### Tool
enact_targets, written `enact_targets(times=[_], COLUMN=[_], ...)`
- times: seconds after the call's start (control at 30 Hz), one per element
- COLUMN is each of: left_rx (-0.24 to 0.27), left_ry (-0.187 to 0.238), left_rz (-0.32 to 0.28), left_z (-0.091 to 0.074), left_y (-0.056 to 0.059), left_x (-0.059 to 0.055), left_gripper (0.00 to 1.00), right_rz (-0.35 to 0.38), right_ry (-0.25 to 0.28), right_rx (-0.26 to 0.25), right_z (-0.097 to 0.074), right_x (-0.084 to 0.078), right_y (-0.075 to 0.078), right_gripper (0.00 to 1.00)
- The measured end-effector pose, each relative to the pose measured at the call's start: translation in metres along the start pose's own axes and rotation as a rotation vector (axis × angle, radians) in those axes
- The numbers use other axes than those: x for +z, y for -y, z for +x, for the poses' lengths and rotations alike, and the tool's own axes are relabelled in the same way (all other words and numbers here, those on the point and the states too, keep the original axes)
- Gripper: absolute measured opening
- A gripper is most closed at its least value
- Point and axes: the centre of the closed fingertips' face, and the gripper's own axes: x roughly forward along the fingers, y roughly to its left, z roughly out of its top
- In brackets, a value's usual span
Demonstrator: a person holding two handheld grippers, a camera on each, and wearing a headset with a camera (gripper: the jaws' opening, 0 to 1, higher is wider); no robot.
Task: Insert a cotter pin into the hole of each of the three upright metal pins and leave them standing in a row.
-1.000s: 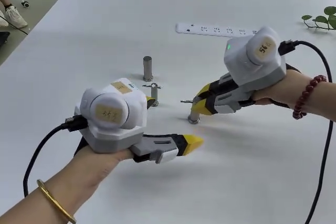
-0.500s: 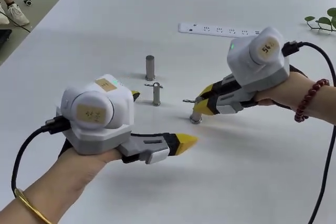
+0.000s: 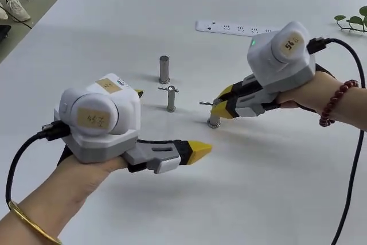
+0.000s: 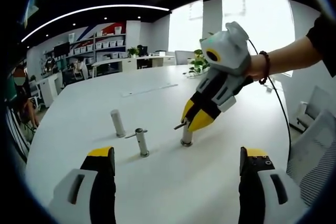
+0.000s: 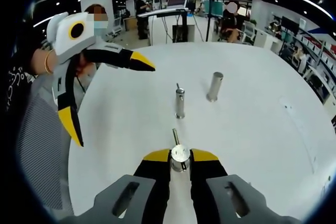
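Right gripper (image 3: 220, 106): at 3 o'clock in the head view, held in a hand with a bead bracelet at the wrist. Its yellow tips sit at the top of the near metal pin (image 3: 214, 120). The jaws are drawn together and pinch the cotter pin (image 3: 205, 103).
Cotter pin: lies level, with its free end poking out of the tips toward 9 o'clock in the head view. In the right gripper view it points to 12 o'clock past the pin's round top. I cannot tell whether it sits through the hole.
Near metal pin: upright on the white table (image 3: 275, 187), its top between the jaw tips and its base in the open.
Middle metal pin (image 3: 171, 102): upright, at 10 o'clock of the near pin and apart from it. A fitted cotter pin (image 3: 168, 89) crosses it near the top.
Far metal pin (image 3: 164, 69): upright, a plain cylinder at 12 o'clock of the middle one, near it.
Left gripper (image 3: 169, 122): at 7 o'clock in the head view, held above the table. Its jaws are spread wide apart and touch none of the three pins.
Power strip (image 3: 235, 29): white, lying flat at 12 o'clock beyond the pins, well apart from them.
Plant sprig (image 3: 351, 22): green leaves at the 2 o'clock edge.
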Motion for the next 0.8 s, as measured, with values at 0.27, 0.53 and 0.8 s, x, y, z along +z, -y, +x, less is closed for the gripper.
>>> enact_targets(times=[0.27, 0.53, 0.8], left_rx=[-0.003, -0.003, -0.006], left_ry=[0.009, 0.010, 0.008], left_rz=[-0.008, -0.010, -0.006], left_z=[0.000, 0.000, 0.001], left_y=[-0.002, -0.004, -0.003], left_x=[0.001, 0.001, 0.000], left_gripper=[0.99, 0.99, 0.99], right_rz=[0.010, 0.011, 0.006], right_ry=[-0.007, -0.005, -0.009], right_rx=[-0.009, -0.005, 0.005], right_z=[0.002, 0.004, 0.007], right_x=[0.004, 0.008, 0.008], right_y=[0.010, 0.012, 0.017], right_gripper=[0.08, 0.08, 0.08])
